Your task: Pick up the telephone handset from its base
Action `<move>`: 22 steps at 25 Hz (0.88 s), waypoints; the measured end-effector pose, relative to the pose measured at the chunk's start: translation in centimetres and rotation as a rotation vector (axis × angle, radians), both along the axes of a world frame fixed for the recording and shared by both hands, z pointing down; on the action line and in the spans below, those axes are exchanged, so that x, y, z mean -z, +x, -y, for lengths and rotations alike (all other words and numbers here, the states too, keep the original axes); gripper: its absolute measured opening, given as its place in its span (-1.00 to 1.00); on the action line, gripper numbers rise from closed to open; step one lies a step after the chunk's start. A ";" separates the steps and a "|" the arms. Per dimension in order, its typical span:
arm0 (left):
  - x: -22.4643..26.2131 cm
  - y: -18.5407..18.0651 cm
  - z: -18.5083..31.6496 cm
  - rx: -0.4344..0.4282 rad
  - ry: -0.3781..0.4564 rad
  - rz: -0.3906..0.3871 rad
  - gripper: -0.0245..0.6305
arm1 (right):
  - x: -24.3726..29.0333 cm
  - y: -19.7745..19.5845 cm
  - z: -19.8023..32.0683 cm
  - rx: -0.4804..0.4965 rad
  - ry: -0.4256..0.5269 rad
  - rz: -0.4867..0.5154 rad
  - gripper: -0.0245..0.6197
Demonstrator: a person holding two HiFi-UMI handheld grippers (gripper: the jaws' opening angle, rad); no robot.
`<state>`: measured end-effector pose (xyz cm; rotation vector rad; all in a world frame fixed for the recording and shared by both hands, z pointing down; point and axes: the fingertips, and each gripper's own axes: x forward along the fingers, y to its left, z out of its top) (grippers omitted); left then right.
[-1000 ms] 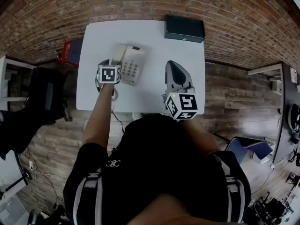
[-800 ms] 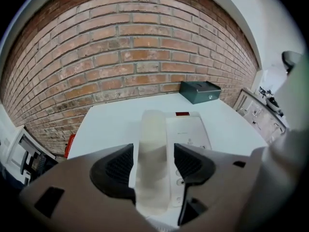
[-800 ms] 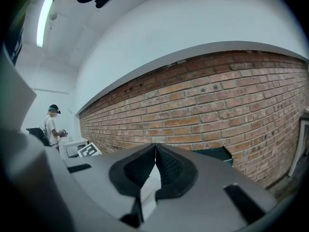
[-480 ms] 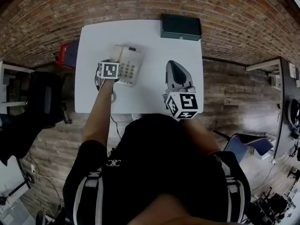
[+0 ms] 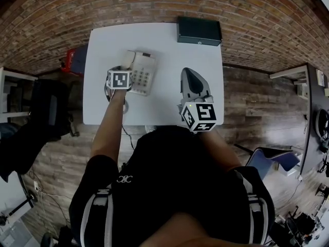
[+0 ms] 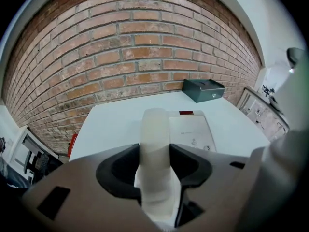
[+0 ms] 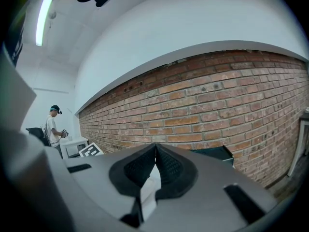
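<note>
A cream telephone base (image 5: 144, 73) with a keypad sits on the white table (image 5: 169, 55), left of centre. Its handset (image 5: 127, 59) lies along the base's left side. My left gripper (image 5: 122, 70) points down over the handset. In the left gripper view the handset (image 6: 154, 139) runs straight between the jaws of that gripper (image 6: 154, 166). The jaws are closing and both dark pads meet its sides. The base (image 6: 190, 132) shows just to the right. My right gripper (image 5: 191, 81) hovers over the table's right half, shut with nothing in it (image 7: 154, 166).
A dark box (image 5: 199, 31) stands at the table's far right edge against the brick wall, and shows in the left gripper view too (image 6: 203, 89). A red object (image 5: 73, 59) lies on the floor left of the table. A person stands far off (image 7: 52, 124).
</note>
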<state>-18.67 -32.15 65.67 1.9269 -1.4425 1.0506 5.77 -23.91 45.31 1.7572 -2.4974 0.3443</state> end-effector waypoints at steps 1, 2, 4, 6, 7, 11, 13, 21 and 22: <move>0.3 0.0 0.0 0.001 0.013 -0.002 -0.33 | 0.0 -0.1 0.0 0.001 0.000 0.001 -0.93; 0.6 0.0 0.0 0.001 0.025 -0.003 -0.33 | 0.0 -0.2 -0.1 0.003 -0.001 0.002 -0.93; 1.2 0.0 -0.1 0.002 0.043 -0.011 -0.34 | 0.1 -0.3 -0.2 0.007 0.000 0.003 -0.93; 1.7 -0.1 -0.4 0.001 0.053 -0.022 -0.34 | 0.1 -0.6 -0.3 0.011 0.001 0.006 -0.93; 2.0 -0.1 -0.6 0.002 0.058 -0.028 -0.34 | 0.2 -0.8 -0.3 0.015 0.002 0.008 -0.93; 3.1 -0.1 -1.5 0.005 0.089 -0.044 -0.34 | 0.2 -1.6 -0.5 0.035 0.006 0.014 -0.93; 3.8 -0.2 -2.1 0.013 0.096 -0.060 -0.34 | 0.2 -2.0 -0.5 0.047 0.009 0.018 -0.93; 8.0 -0.1 -3.7 0.029 0.184 -0.106 -0.35 | 0.5 -4.2 -0.5 0.116 0.024 0.035 -0.93; 8.7 -0.2 -3.9 0.028 0.198 -0.107 -0.35 | 0.6 -4.5 -0.5 0.126 0.026 0.036 -0.93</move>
